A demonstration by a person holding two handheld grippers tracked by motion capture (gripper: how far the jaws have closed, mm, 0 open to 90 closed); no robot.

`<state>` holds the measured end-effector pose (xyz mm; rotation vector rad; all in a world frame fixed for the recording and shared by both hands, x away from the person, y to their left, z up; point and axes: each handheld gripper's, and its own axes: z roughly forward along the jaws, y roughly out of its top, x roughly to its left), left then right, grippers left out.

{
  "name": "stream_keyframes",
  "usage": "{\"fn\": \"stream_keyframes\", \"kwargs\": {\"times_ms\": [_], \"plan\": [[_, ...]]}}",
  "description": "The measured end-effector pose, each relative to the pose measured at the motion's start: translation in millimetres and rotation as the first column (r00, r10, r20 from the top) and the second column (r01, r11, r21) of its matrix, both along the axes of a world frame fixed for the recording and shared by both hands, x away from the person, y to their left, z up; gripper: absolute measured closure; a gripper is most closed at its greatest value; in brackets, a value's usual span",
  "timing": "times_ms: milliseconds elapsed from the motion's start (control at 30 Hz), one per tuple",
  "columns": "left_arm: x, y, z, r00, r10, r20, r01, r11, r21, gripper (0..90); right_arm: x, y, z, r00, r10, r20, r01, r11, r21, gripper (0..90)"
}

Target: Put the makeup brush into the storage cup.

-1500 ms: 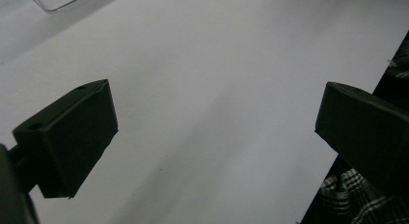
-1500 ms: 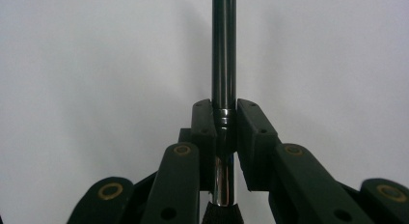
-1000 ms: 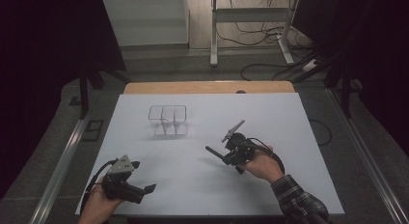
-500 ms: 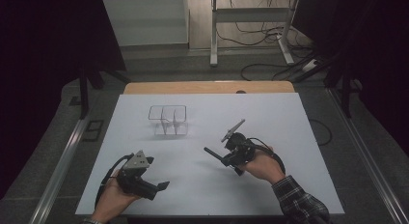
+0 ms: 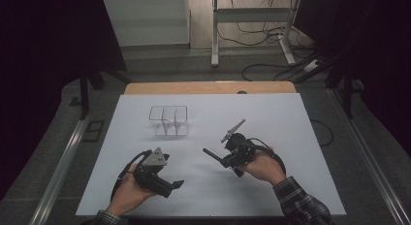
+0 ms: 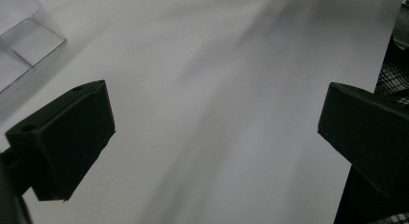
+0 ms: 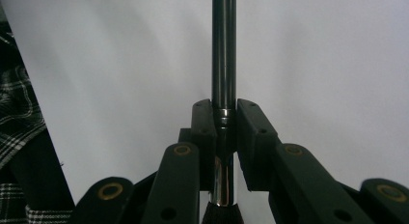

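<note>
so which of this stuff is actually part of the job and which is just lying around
In the job:
- dark rod, clamped in the right gripper
- left gripper, jaws open and holding nothing
- clear divided box on the white table

Lying about:
- cables on the floor
- desk frame behind the table

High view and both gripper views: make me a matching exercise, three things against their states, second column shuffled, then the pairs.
Things:
1. left gripper
2. right gripper
3. clear container

States:
A. jaws clamped on a dark metal rod
B. stands alone on the white table, touched by nothing
C. jaws wide apart, nothing between them

Pairs: 1-C, 2-A, 3-B
</note>
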<state>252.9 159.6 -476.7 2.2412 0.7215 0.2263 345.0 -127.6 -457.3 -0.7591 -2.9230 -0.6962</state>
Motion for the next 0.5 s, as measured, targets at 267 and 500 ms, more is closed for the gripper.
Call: {"fn": "stream_keyframes", "kwargs": {"times_ms": [267,500], "plan": [[7.3,-16.6,-1.1,0.9996,-0.029,-0.001,0.029,0.9995,0.015,0.0,-3.1,4.5,1.5,0.9998,0.019,-0.005,-0.019,0.9998,0.001,77.7],[14.8,-36.3,-3.0,0.9982,-0.060,0.000,0.060,0.9980,0.023,0.9,-6.7,8.8,2.0,0.9991,0.037,-0.020,-0.037,0.9993,-0.005,77.7]]}}
